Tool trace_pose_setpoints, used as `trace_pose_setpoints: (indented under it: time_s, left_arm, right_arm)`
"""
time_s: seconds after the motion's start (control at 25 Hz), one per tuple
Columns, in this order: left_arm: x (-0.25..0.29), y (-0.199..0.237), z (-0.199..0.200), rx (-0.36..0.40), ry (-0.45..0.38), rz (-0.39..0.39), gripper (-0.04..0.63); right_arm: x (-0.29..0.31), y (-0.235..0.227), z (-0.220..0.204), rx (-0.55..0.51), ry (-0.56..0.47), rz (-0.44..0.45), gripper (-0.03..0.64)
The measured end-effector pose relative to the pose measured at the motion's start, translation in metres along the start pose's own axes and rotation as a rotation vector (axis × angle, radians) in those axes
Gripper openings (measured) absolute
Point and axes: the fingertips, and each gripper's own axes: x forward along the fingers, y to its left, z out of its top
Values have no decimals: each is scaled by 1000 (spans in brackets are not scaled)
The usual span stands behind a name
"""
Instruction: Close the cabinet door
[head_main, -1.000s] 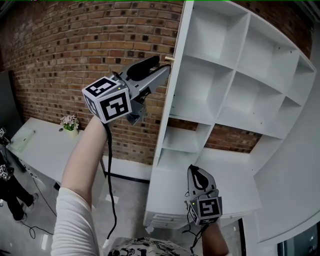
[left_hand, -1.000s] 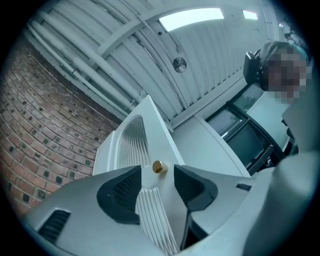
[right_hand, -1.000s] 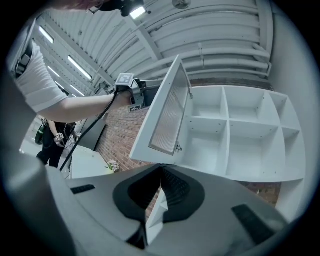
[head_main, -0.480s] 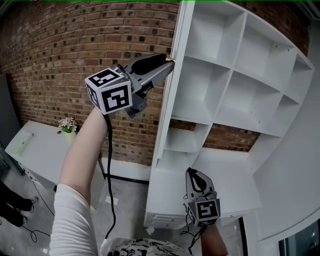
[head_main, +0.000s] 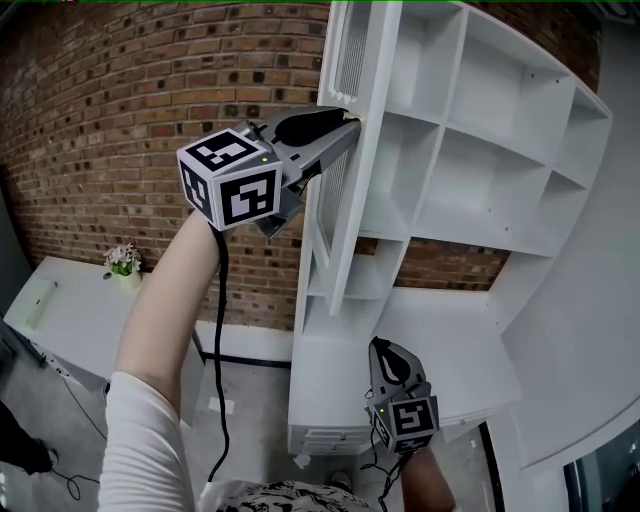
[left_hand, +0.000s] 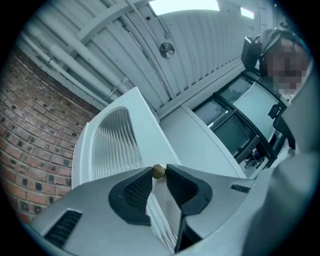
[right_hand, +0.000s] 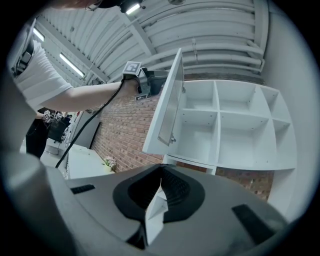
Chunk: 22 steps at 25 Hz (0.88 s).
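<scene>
Left gripper (head_main: 350, 124) jaws just closing, now narrow, pinching knob (left_hand: 158, 171) of door (left_hand: 145, 122). Right gripper (head_main: 390, 350) jaws together.

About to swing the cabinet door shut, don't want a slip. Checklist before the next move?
1. Knob between left tool's jaws, which have just been closing: ok.
2. Jaw tips touch knob on both sides: ok.
3. Knob seated deep: not ok, at tips only.
4. Door shut: not ok, stands open.
5. Shelves free of anything sticking out: ok.
6. Right tool clear of door: ok, low, jaws together.
</scene>
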Motion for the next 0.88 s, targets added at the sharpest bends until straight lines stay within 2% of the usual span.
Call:
trace_pose_setpoints:
  time_s: [0.52, 0.88]
  left_arm:
    - [87, -30, -26, 171, 44, 58, 94]
    - [165, -27, -62, 270, 125, 157, 90]
  right_arm:
    - [24, -97, -19, 5, -44, 43, 5]
    - [43, -175, -29, -17, -51, 68, 5]
